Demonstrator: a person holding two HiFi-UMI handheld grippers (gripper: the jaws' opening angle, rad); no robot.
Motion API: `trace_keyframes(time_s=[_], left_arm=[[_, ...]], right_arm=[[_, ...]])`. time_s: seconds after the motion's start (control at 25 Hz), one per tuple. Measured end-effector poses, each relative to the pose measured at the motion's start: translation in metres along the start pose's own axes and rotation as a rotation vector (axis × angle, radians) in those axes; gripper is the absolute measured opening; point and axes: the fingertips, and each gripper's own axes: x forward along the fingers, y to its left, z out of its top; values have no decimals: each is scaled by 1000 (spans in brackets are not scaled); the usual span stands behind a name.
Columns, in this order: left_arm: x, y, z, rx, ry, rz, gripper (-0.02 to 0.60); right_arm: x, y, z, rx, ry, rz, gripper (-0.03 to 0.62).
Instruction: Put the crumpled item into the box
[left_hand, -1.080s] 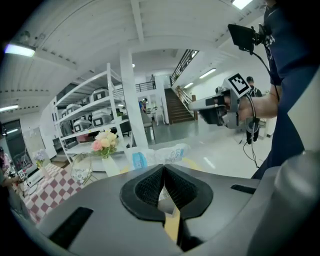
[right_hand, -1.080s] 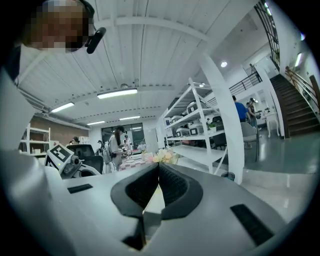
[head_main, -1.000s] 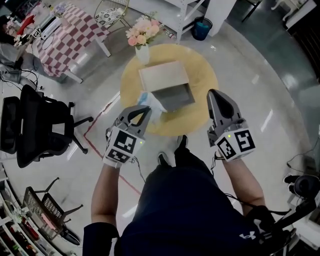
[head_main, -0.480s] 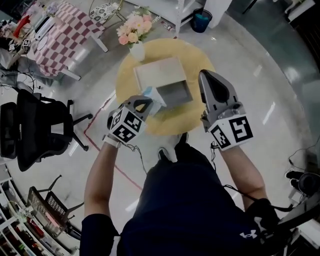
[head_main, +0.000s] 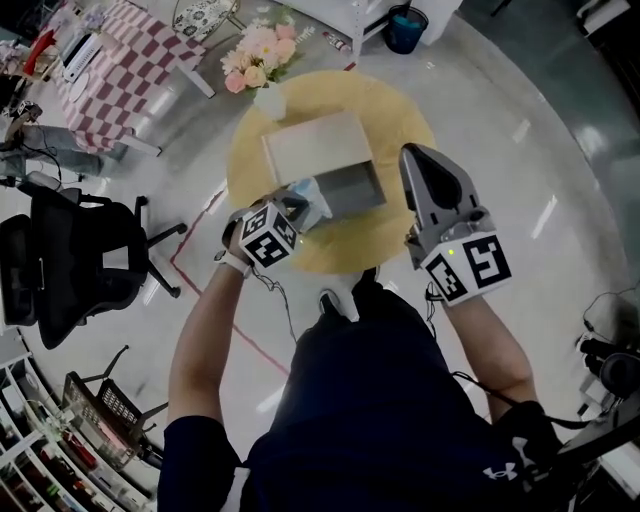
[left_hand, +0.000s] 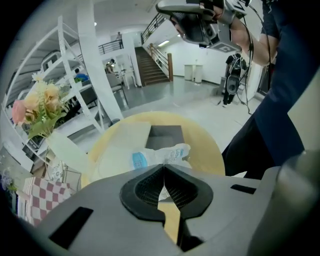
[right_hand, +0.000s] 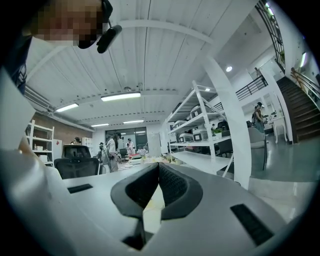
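Left gripper (head_main: 298, 203) clamped on crumpled item (head_main: 311, 204) just beside open box (head_main: 352, 190) at tabletop's (head_main: 400, 120) middle, right gripper (head_main: 414, 153) closed, empty, near tabletop's right edge.

My left arm (head_main: 205, 350) stretched forward, and its left gripper (left_hand: 163, 169) had its jaws pinched together on the crumpled item (left_hand: 162, 154). My right arm (head_main: 490, 350) was bent. The right gripper (right_hand: 159, 167) pointed forward, closed and empty.

Glossy grey floor (head_main: 520, 130), black office chair (head_main: 70, 250), white shelving (right_hand: 192, 157).
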Motion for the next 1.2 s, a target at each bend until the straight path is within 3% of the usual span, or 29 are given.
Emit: trace_keyframes(time_s=[0.48, 1.0, 1.12, 1.2], left_arm=[[52, -3, -26, 72, 155, -115, 20], [87, -4, -46, 92, 247, -160, 23], [85, -4, -48, 68, 244, -152, 99], [82, -2, -47, 54, 230, -129, 115]], right_arm=[[4, -38, -15, 34, 43, -38, 11], [3, -60, -32, 68, 81, -77, 11], [0, -61, -33, 80, 84, -86, 11], [-2, -59, -33, 87, 84, -89, 11]])
